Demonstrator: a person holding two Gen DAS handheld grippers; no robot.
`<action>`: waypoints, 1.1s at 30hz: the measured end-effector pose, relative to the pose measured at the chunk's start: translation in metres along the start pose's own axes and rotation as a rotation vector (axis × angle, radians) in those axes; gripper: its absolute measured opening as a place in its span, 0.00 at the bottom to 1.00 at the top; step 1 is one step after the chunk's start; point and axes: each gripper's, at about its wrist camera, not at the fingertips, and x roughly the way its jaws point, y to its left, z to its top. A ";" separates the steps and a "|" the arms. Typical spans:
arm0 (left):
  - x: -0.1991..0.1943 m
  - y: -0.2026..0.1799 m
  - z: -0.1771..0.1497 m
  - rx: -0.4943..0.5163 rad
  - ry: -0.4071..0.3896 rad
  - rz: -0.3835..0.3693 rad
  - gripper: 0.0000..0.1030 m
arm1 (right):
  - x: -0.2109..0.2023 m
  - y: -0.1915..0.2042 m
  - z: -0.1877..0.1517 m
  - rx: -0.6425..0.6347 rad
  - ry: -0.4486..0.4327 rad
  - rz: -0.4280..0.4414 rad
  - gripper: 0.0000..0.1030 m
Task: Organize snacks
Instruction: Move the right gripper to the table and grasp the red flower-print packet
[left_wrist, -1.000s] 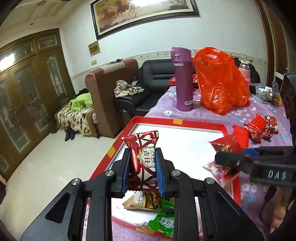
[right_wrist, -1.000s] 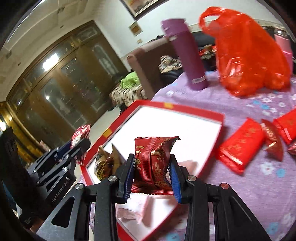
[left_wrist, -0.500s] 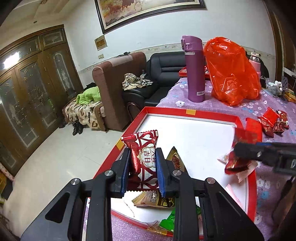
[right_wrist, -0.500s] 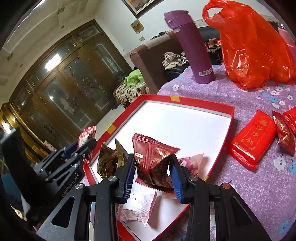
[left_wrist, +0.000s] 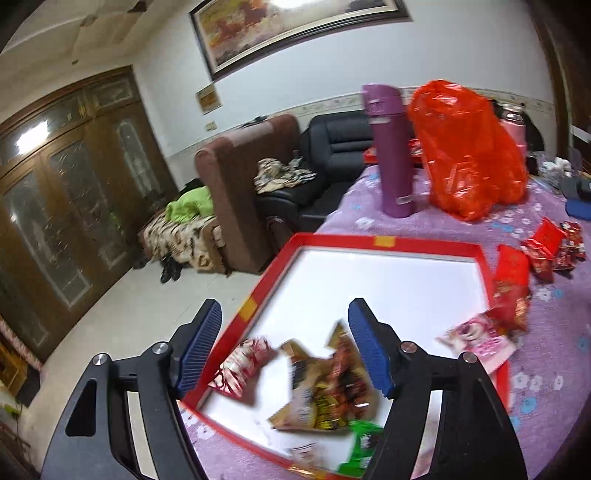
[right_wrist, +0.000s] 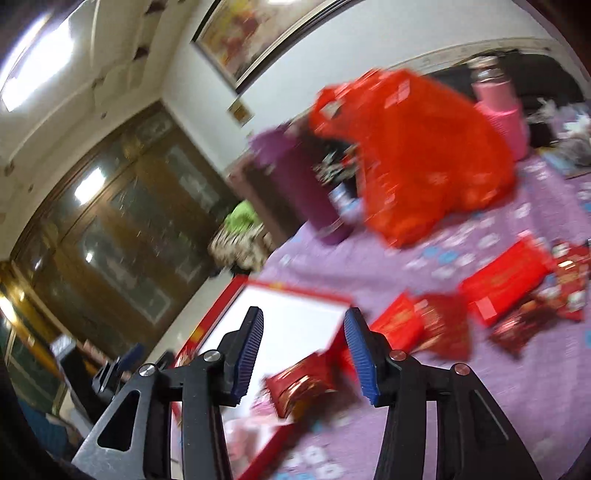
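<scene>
Now both drops: my left gripper (left_wrist: 284, 343) is opening, jaws empty, its red-white snack packet (left_wrist: 240, 369) lying at 7 o'clock in the red-rimmed tray (left_wrist: 384, 242). My right gripper (right_wrist: 304, 356) is opening; its dark-red packet (right_wrist: 299, 384) sits below the pads on the tray's rim and wants nudging inward, I judge.

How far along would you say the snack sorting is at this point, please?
Partly done. Several packets already lie in the red tray, among them a red-and-white packet and a pink packet at its right rim. Nothing is held: the left gripper and right gripper are both opening, empty. Left to move: the red packets on the purple tablecloth.
</scene>
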 end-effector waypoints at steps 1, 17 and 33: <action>-0.002 -0.005 0.003 0.010 -0.005 -0.016 0.71 | -0.008 -0.010 0.006 0.010 -0.024 -0.024 0.47; 0.031 -0.138 0.015 0.275 -0.014 0.040 0.80 | -0.057 -0.122 0.019 0.302 -0.127 -0.132 0.50; 0.034 -0.095 0.041 0.204 0.101 -0.016 0.80 | -0.067 -0.156 0.019 0.418 -0.113 -0.199 0.54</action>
